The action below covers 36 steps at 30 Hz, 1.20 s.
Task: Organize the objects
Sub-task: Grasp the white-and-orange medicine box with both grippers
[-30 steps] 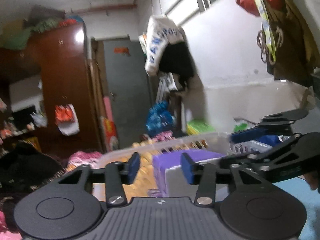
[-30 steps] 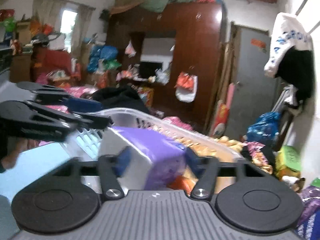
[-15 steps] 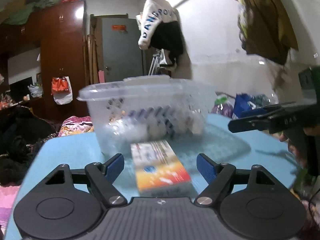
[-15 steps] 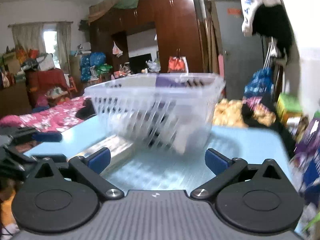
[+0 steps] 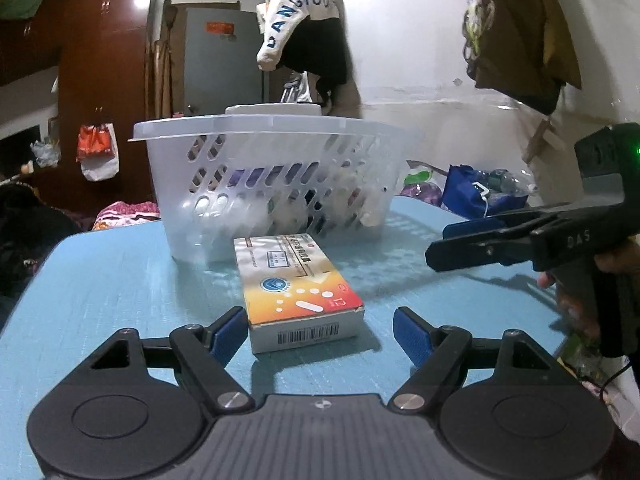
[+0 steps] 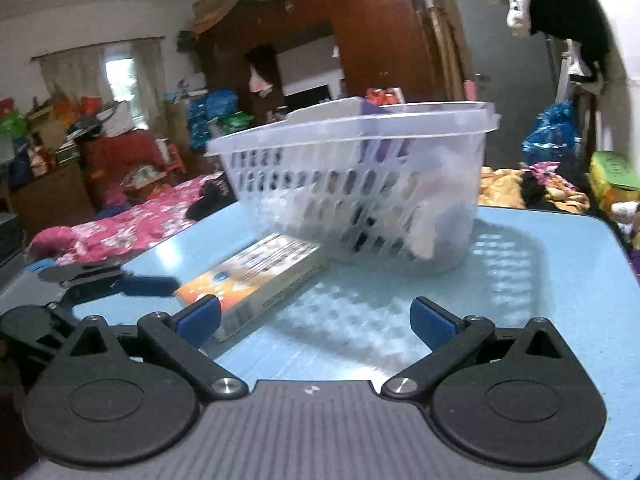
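Basket [image 5: 276, 184] contents blur behind slotted walls; both grippers' jaws spread wide, holding nothing.

The left gripper [image 5: 320, 330] is held low and level, jaws spread wide, nothing clamped between the blue pads [image 5: 228, 334]. The right gripper [image 6: 316, 318] is likewise held low, jaws fully parted and empty. In the left wrist view the right gripper is seen side-on at the right, a hand [image 5: 580, 280] partly visible behind its handle.
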Each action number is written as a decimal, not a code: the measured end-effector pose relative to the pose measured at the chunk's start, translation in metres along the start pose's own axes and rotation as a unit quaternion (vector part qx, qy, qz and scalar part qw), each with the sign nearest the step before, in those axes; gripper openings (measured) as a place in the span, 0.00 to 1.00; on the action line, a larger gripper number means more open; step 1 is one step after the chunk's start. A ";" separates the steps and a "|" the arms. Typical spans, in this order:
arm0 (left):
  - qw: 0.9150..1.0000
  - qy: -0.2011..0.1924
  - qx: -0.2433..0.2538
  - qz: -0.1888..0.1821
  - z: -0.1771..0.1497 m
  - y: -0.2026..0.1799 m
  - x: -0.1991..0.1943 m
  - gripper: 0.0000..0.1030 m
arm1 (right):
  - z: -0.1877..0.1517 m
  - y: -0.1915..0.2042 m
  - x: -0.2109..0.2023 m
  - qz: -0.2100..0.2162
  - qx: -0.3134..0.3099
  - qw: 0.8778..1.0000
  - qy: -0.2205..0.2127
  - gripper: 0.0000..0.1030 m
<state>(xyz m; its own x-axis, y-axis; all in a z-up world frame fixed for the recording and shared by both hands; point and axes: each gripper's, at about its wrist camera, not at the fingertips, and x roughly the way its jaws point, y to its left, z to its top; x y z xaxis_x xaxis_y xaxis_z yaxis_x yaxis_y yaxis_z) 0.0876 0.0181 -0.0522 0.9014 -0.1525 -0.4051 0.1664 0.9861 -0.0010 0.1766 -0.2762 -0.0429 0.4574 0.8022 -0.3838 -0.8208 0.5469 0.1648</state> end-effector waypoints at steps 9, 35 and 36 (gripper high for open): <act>1.000 0.003 -0.001 -0.016 0.003 0.025 -0.009 0.77 | -0.002 0.033 0.019 0.025 -0.064 0.997 0.031 0.82; 0.998 0.005 0.010 -0.061 -0.003 0.032 0.009 0.33 | 0.006 0.055 0.044 0.043 -0.143 0.986 0.070 0.45; 0.998 0.000 0.007 -0.064 -0.003 0.032 0.007 0.32 | 0.006 0.056 0.041 0.041 -0.144 0.987 0.064 0.44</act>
<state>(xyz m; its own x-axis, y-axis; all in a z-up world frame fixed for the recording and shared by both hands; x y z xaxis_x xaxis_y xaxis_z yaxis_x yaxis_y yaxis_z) 0.0981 0.0484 -0.0583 0.8724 -0.2765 -0.4030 0.2853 0.9576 -0.0393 0.1518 -0.2115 -0.0441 0.3536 0.7939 -0.4946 -0.9247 0.3764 -0.0571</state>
